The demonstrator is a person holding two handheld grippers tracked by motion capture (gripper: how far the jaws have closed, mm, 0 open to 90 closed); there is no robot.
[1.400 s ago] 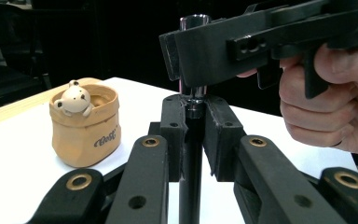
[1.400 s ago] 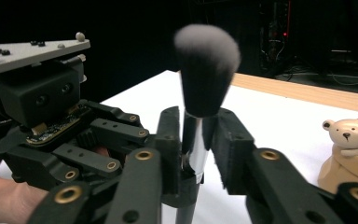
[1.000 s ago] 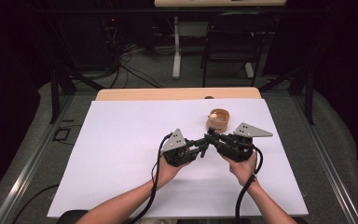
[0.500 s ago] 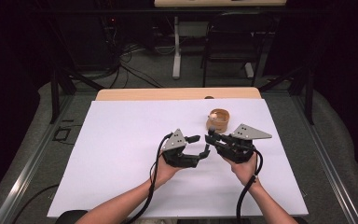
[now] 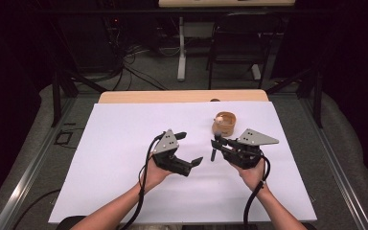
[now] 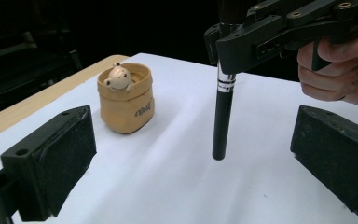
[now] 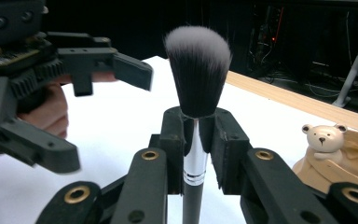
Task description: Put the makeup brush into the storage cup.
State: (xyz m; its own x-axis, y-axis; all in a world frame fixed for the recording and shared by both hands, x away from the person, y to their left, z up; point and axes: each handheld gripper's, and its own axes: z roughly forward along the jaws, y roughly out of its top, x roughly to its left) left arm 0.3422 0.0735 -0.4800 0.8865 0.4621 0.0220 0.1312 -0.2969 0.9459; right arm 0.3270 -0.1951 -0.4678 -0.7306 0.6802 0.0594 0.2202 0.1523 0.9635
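While clamped upright in the right tongs (image 7: 196, 140), makeup brush (image 7: 196, 74) with bristles up, black handle hanging just above the white table (image 5: 124, 143). Left tongs (image 5: 188, 148) just swung wide, nothing between the pads, just beside the brush. Behind, near the right tongs, tan bear pot (image 6: 125, 97) on the table.

A high camera looks forward and down over the white counter (image 5: 124, 143); each gripper's camera sits close along its jaws, both sharing the makeup brush (image 6: 223, 116) and bear pot (image 7: 335, 154).
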